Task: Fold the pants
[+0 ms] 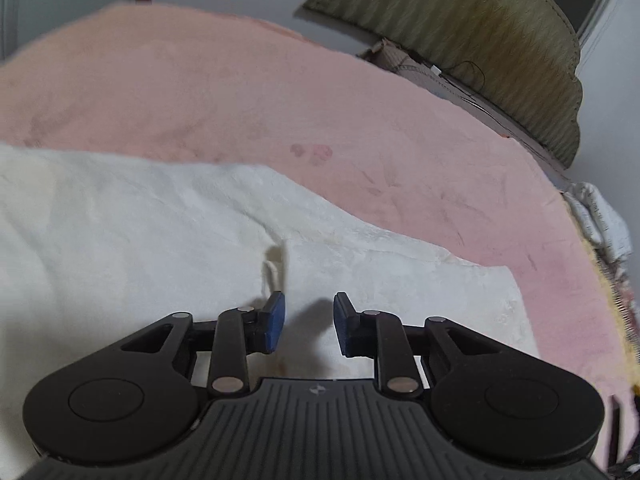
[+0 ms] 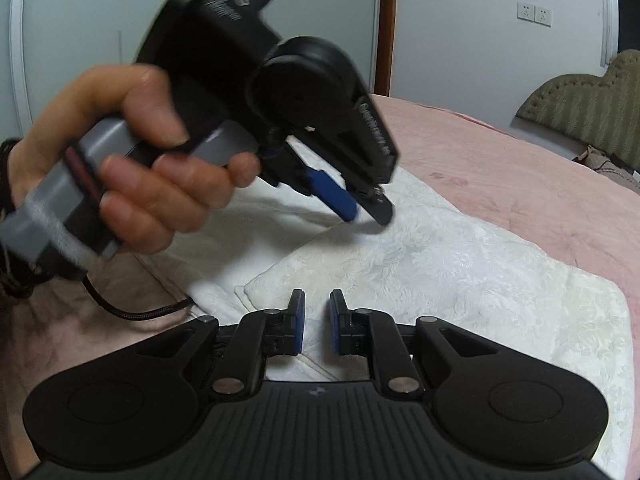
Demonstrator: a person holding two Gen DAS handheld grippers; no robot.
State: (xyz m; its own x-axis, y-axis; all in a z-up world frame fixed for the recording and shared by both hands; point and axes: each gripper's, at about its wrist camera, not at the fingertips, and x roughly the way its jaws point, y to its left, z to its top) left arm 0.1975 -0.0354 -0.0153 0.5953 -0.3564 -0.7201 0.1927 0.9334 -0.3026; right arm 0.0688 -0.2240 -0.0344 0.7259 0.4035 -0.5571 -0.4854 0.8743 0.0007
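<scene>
- The white, bumpy-patterned cloth pants [image 2: 460,264] are lying on a soft pink bed blanket [image 1: 200,92]. They look partly folded already, with one layer lying on top of another.
- The left black gripper with blue pads [image 1: 309,322] is hovering low over the pants. Its two fingers are apart, with nothing between them.
- In the left wrist view, a small raised crease in the cloth [image 1: 276,264] is sitting at about 11 o'clock from the left gripper, just beside its left blue pad [image 1: 276,320].
- The right black gripper with blue pads [image 2: 317,322] is also low over the pants. Its fingers are a little apart, and it is holding nothing.
- In the right wrist view, a folded corner of the pants [image 2: 250,286] is lying at about 10 o'clock, just beside the right gripper.
- A person's hand [image 2: 132,156] is holding the left gripper's handle at about 10 o'clock, and that gripper is pointing down at the cloth farther away.
- The pants are stretching from about 7 o'clock to 2 o'clock in the right wrist view. That is their long way.
- I think the right gripper is nearer the folded corner, so it could pinch there first. The left gripper is nearer the far part of the cloth.
- The cloth looks soft and floppy, so it may slip or bunch up when pinched.
</scene>
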